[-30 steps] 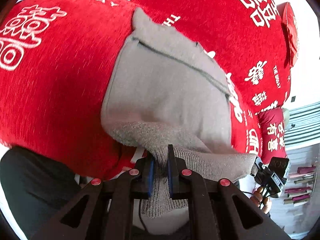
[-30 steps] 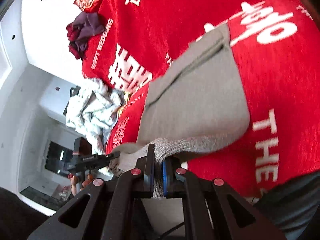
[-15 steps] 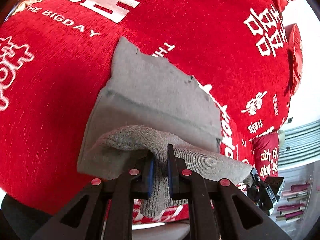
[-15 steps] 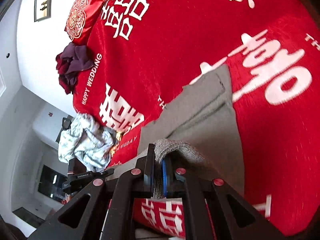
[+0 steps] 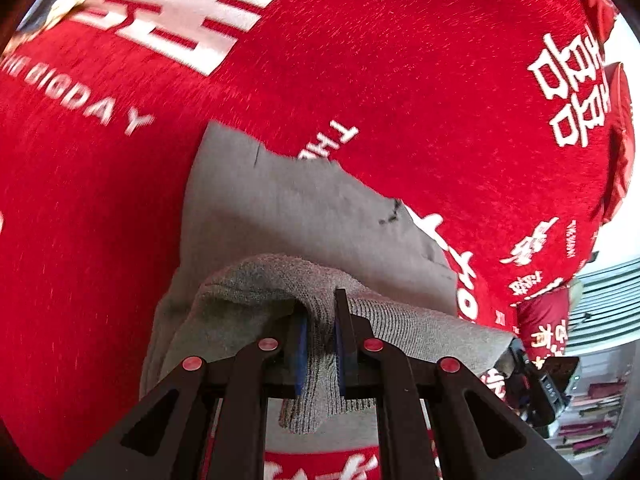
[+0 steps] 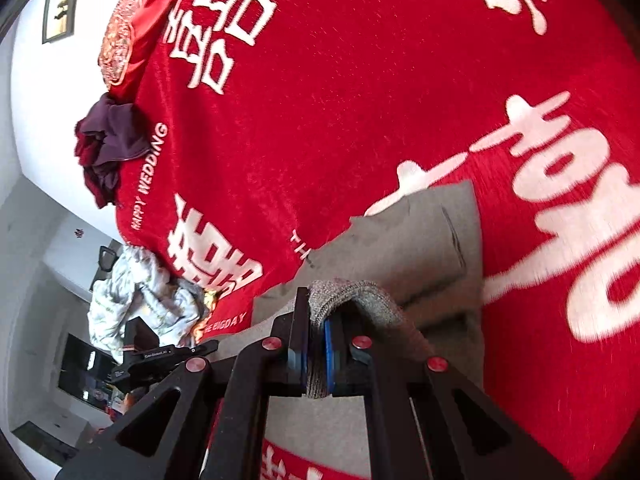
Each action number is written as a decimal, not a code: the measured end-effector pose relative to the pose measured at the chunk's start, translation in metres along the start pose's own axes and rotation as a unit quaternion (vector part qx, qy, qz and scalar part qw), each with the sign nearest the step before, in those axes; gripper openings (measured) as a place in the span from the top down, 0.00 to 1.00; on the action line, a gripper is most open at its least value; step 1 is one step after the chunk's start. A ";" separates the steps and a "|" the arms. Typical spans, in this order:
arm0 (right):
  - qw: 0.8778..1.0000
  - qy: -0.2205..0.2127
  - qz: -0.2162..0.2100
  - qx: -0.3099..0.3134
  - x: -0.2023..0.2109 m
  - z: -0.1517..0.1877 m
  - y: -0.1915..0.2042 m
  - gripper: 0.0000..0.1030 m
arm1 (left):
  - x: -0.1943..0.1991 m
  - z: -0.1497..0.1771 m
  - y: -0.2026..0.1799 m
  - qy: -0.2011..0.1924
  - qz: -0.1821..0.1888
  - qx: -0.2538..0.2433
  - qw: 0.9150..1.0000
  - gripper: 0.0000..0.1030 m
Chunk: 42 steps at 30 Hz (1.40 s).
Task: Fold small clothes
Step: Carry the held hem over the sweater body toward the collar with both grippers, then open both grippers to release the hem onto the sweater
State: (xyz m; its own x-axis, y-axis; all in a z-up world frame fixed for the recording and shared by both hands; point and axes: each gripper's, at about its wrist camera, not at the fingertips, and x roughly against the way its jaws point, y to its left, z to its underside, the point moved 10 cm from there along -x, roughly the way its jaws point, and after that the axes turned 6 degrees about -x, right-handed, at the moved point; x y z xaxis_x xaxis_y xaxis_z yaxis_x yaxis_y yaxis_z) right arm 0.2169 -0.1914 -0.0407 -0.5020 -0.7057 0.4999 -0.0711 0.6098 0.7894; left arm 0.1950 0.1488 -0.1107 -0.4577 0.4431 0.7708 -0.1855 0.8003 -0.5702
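A small grey garment (image 5: 304, 216) lies on the red bedspread (image 5: 400, 60), its near part folded up over the rest. My left gripper (image 5: 320, 308) is shut on the ribbed knit hem (image 5: 260, 284) at one end. The right gripper (image 6: 316, 308) is shut on the same ribbed hem (image 6: 360, 296) at the other end, above the grey garment (image 6: 424, 248). The hem stretches between the two grippers. Each wrist view catches the other gripper at its edge: the right one (image 5: 540, 384) and the left one (image 6: 160, 356).
The red bedspread (image 6: 360, 100) carries large white characters and lettering. A dark purple and maroon clothes heap (image 6: 108, 148) and a pale crumpled garment (image 6: 136, 292) lie by the bed's edge. A red pillow (image 6: 128, 32) rests near the wall. Shelves with books (image 5: 592, 412) stand beyond the bed.
Both grippers have carried the ribbed hem forward over the garment, doubling it over itself. Less of the flat grey cloth shows beyond the hem than before. Both grips hold unchanged.
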 end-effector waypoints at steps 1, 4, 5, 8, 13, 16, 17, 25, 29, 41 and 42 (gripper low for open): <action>1.000 -0.001 0.002 0.000 -0.005 -0.004 -0.001 0.94 | -0.004 -0.007 -0.001 -0.001 -0.003 -0.002 1.000 0.89; 1.000 -0.002 0.011 0.001 -0.024 -0.024 -0.006 0.94 | -0.016 -0.029 -0.003 -0.004 -0.011 -0.003 1.000 0.89; 1.000 -0.002 0.014 0.000 -0.032 -0.031 -0.009 0.94 | -0.021 -0.036 -0.003 -0.005 -0.013 -0.002 1.000 0.89; 1.000 -0.001 0.024 0.000 -0.050 -0.045 -0.016 0.94 | -0.039 -0.055 0.001 0.000 -0.021 0.004 1.000 0.89; 0.999 0.010 0.045 -0.003 -0.083 -0.062 -0.030 0.94 | -0.069 -0.072 0.012 0.008 -0.034 0.009 0.999 0.89; 0.998 0.016 0.063 -0.008 -0.102 -0.069 -0.042 0.94 | -0.088 -0.078 0.018 0.015 -0.044 0.011 0.999 0.89; 0.997 0.019 0.071 -0.011 -0.109 -0.071 -0.048 0.94 | -0.093 -0.079 0.021 0.017 -0.048 0.012 0.999 0.89; 0.993 0.041 0.107 -0.027 -0.136 -0.069 -0.076 0.94 | -0.123 -0.074 0.044 0.038 -0.057 0.039 0.997 0.88; 0.992 0.051 0.114 -0.033 -0.141 -0.068 -0.083 0.91 | -0.123 -0.073 0.046 0.042 -0.054 0.045 0.997 0.88; 0.995 -0.009 0.095 -0.037 -0.094 -0.083 -0.065 0.21 | -0.073 -0.081 0.021 0.007 -0.004 0.043 0.999 0.88; 0.995 -0.007 0.103 -0.014 -0.090 -0.080 -0.060 0.21 | -0.068 -0.079 0.020 0.002 -0.003 0.040 0.999 0.88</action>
State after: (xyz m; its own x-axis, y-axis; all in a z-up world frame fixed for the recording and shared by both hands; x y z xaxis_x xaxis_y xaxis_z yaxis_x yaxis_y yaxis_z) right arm 0.3351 -0.1931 -0.1046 -0.5159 -0.5620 0.6466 0.0580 0.7301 0.6809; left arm 0.2916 0.1666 -0.1519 -0.4527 0.4409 0.7750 -0.2572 0.7677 -0.5870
